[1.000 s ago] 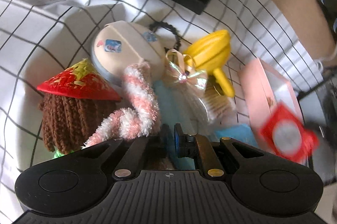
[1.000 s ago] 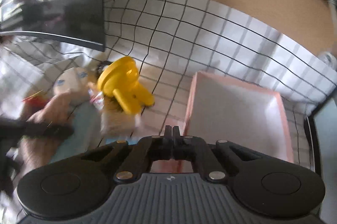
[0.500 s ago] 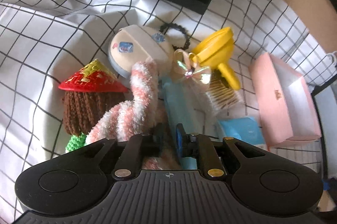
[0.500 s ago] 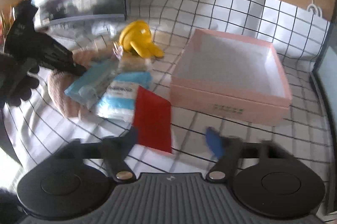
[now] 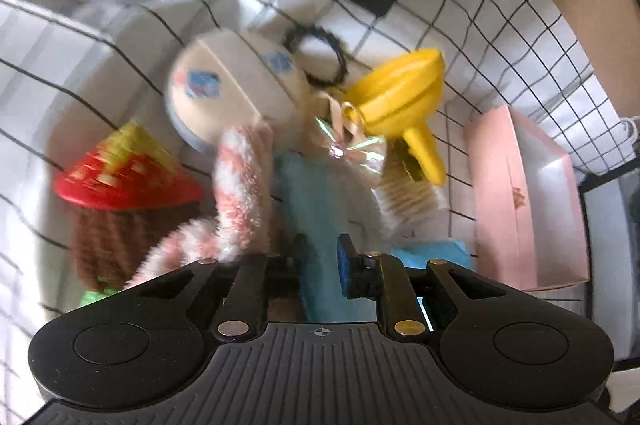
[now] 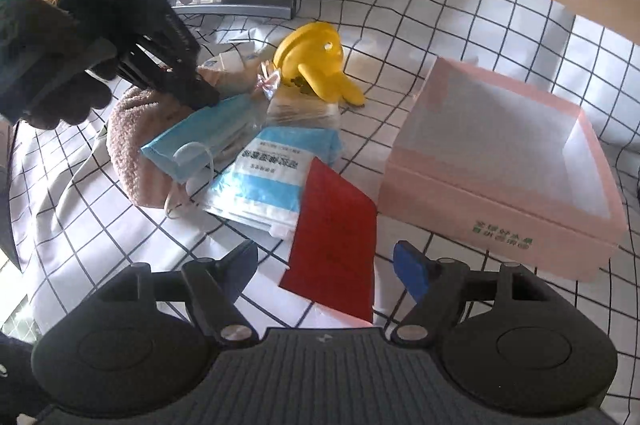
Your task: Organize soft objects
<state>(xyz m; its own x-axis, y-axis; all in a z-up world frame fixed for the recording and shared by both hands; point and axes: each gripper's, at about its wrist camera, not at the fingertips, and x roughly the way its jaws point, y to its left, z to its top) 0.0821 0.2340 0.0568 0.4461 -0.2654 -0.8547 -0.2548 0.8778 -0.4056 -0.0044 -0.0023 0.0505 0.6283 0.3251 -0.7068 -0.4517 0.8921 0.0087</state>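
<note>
While the left tool (image 5: 322, 255) pinches the near end of a blue face mask (image 5: 316, 209), its jaws stand narrowly apart with the mask between them, pads against the fabric. In the right wrist view a gloved hand (image 6: 44, 65) holds this tool at the far left, its tips on the mask's far edge.

The right tool (image 6: 326, 263) hangs released, jaws wide apart, above the near end of a flat red packet (image 6: 332, 225) on the table (image 6: 440, 25), which wears a white cloth with a black grid. Nothing sits between its pads.

The soft things lie in a heap left of centre. The mask rests on a pink fluffy sock (image 6: 128, 145). Just right of the mask lies a blue-and-white mask pack (image 6: 268, 181), touching the red packet. Beyond them sits a clear bag (image 6: 300, 109) tied with a shiny bow (image 5: 348, 145), and a yellow funnel (image 6: 316, 65) lies on its side at the far end.

In the left wrist view, a cream cap (image 5: 232, 85) and a black hair tie (image 5: 320, 53) lie farther off, and a red cone hat (image 5: 128, 173) tops a brown knitted toy (image 5: 116, 241) at the left.

An open pink box (image 6: 500, 193) stands at the right, apart from the heap; its inside looks white and bare.
</note>
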